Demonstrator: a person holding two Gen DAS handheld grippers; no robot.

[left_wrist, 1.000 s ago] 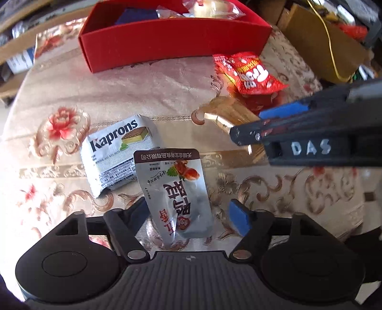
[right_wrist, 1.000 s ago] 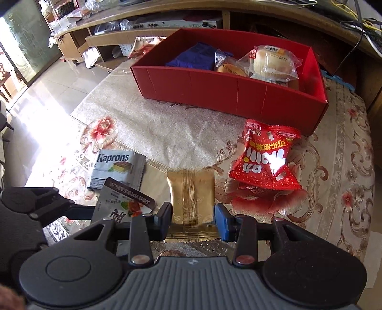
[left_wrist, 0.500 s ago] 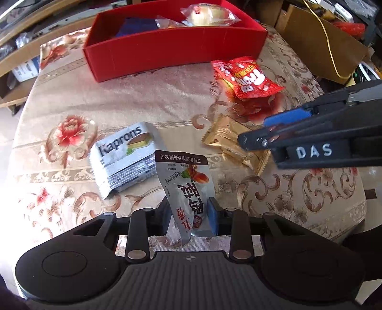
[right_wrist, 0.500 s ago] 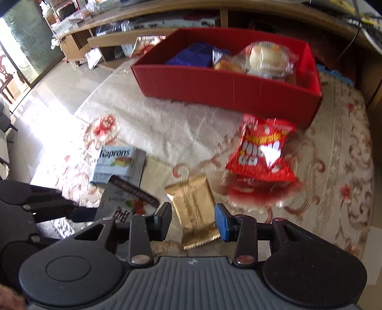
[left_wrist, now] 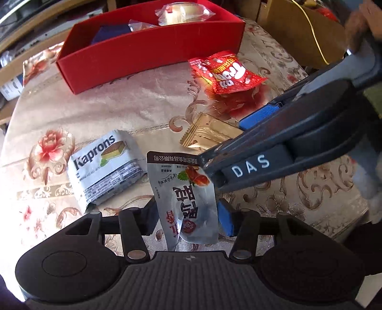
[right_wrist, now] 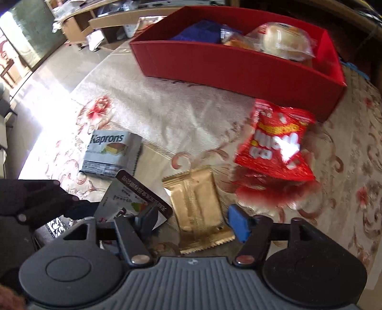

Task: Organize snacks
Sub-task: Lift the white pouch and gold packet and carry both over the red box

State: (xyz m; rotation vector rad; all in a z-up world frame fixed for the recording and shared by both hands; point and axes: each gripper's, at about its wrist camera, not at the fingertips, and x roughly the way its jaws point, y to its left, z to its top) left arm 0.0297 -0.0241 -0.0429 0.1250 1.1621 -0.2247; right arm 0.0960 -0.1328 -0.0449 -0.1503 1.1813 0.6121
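1. Gripping the silver pouch (left_wrist: 191,202) at its lower end, the left gripper (left_wrist: 187,215) is seen clenched, pouch lifted off the tablecloth (left_wrist: 119,107).
2. Only the right view shows the right gripper (right_wrist: 191,220) released, jaws straddling the gold packet (right_wrist: 198,207) lying flat.

A home living room is showing here. A floral tablecloth (right_wrist: 181,114) is covering the table, sunlight is falling across a glossy tiled floor (right_wrist: 59,64), and low wooden shelves (right_wrist: 100,21) are holding household clutter along the wall. A cardboard box (left_wrist: 300,33) with a yellow cable (left_wrist: 315,40) is sitting beside the table.
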